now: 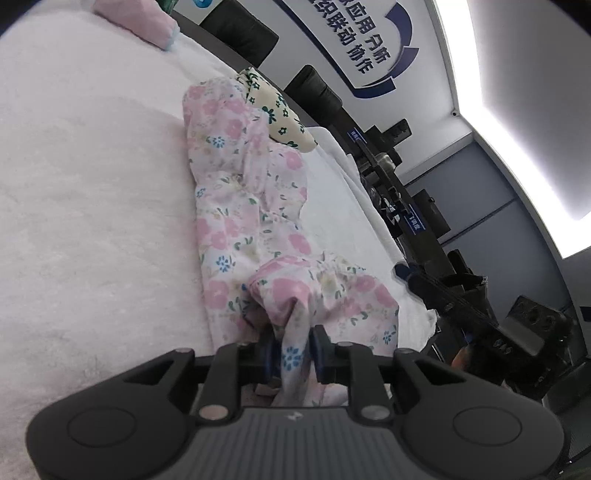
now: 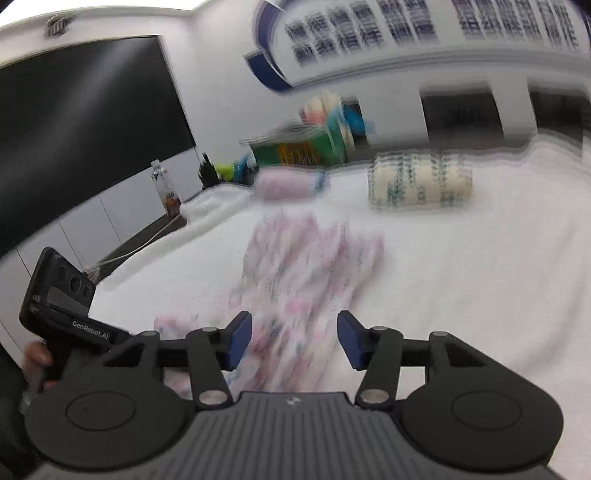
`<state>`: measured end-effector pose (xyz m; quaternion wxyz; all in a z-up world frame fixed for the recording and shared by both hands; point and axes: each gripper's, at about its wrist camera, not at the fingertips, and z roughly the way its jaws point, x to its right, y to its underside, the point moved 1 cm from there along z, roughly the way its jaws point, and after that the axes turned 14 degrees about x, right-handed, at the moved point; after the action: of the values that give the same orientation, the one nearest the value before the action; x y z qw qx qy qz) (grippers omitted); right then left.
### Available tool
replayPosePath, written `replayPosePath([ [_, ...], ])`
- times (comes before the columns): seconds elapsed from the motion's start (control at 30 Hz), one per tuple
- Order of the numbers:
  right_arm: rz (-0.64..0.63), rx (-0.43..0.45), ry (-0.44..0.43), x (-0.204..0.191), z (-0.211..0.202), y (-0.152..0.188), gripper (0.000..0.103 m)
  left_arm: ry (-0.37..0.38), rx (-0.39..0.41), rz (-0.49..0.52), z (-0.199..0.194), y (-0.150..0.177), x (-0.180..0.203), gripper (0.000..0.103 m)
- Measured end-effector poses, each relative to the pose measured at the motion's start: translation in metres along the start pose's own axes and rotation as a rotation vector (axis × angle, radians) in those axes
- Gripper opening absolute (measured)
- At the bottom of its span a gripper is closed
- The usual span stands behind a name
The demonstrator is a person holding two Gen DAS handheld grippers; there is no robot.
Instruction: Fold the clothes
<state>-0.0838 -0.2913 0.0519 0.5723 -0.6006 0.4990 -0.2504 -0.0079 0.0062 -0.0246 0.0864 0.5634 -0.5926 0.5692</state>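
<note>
**Left tool pinches the floral garment; right tool hangs free above it**

The left tool (image 1: 293,354) is clenched on a bunched fold of the pink floral garment (image 1: 251,221), the cloth gathered between its blue pads (image 1: 271,356) and trailing away from them. The right tool (image 2: 293,339) is released: its pads stand apart with nothing pressed between them, the same garment (image 2: 306,266) lying below and ahead of it, blurred in that view.

The garment lies rumpled and stretched lengthwise on the white-covered table (image 1: 81,184). Beyond its far end sits a folded cream piece with dark flowers (image 1: 275,114), touching or just beside it, and a folded pink piece (image 1: 140,18) lies further off.

The step in hand looks like drawing the garment out flat before folding. To do it well, the free tool should probably take the opposite corner or edge, not the middle, so both grips can pull the cloth taut and lay it smooth, clear of the finished pieces.
</note>
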Motion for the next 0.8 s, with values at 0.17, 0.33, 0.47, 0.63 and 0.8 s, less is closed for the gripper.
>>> replayPosePath([
  [0.17, -0.051, -0.015, -0.093, -0.014, 0.03, -0.008, 0.034, -0.006, -0.008, 0.003, 0.002, 0.0, 0.003, 0.017],
  [0.33, -0.003, -0.163, -0.112, -0.01, 0.08, 0.013, 0.017, -0.014, -0.005, -0.029, 0.0, -0.002, 0.0, 0.024],
  [0.47, 0.005, -0.2, -0.07, -0.004, 0.087, 0.03, 0.017, -0.026, 0.053, 0.043, -0.023, -0.007, 0.015, 0.039],
  [0.63, 0.028, -0.184, -0.047, -0.002, 0.083, 0.039, 0.017, -0.083, 0.307, 0.45, -0.051, -0.001, 0.083, 0.038],
  [0.8, 0.029, -0.168, -0.018, -0.002, 0.08, 0.031, 0.017, -0.213, 0.208, 0.666, 0.004, 0.02, 0.092, 0.01],
])
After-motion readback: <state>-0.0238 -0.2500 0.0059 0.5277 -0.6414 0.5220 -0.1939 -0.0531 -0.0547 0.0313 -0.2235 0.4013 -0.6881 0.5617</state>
